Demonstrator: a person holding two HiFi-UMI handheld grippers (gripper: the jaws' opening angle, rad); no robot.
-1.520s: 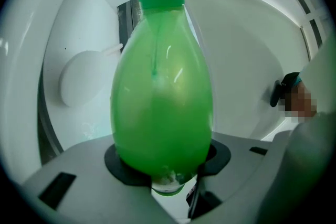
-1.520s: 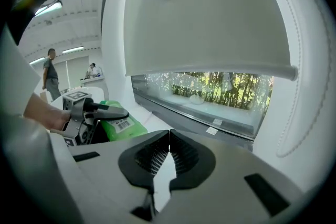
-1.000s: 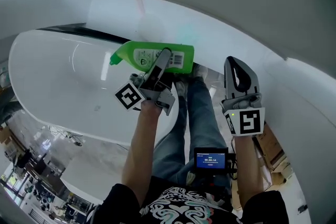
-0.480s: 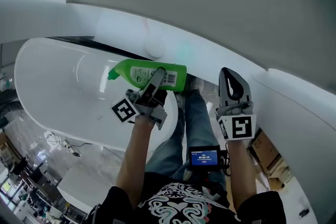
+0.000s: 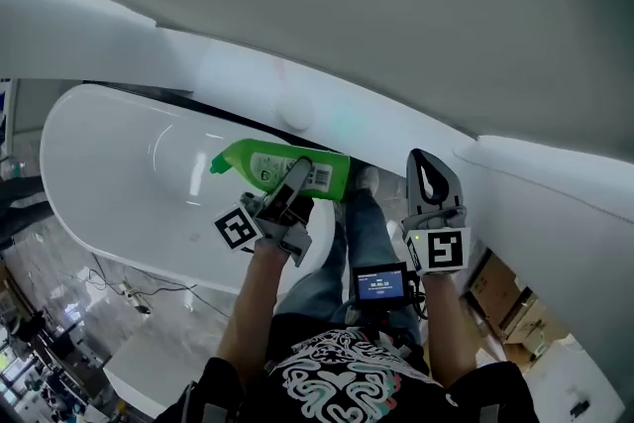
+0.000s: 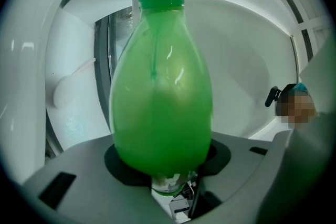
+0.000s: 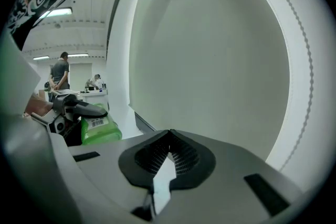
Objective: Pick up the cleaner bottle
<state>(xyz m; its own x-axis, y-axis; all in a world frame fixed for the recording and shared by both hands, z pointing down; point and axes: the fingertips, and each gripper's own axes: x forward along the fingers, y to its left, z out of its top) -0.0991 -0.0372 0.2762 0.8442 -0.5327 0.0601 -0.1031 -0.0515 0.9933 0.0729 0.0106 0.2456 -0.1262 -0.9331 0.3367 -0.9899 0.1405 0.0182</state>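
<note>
The green cleaner bottle point(image 5: 267, 165) lies sideways in the air in front of me, cap pointing left, barcode label facing up. My left gripper point(image 5: 305, 170) is shut on its body; in the left gripper view the bottle point(image 6: 160, 102) fills the space between the jaws, cap at the top. My right gripper point(image 5: 424, 158) hangs to the right of the bottle, its tips together and nothing between them. The right gripper view shows its own pads point(image 7: 173, 157) meeting at the tip, and the bottle point(image 7: 97, 127) off to the left in the left gripper point(image 7: 79, 109).
A white oval bathtub point(image 5: 109, 173) lies below and to the left. A white curved ledge with a round knob point(image 5: 294, 114) runs behind the bottle. My legs in jeans point(image 5: 362, 228) stand below. Two people point(image 7: 60, 71) are far off in the room.
Both grippers have risen, and the bottle has gone up with the left one, still gripped. The tub and ledge now sit farther below. The right gripper has stayed shut and empty.
</note>
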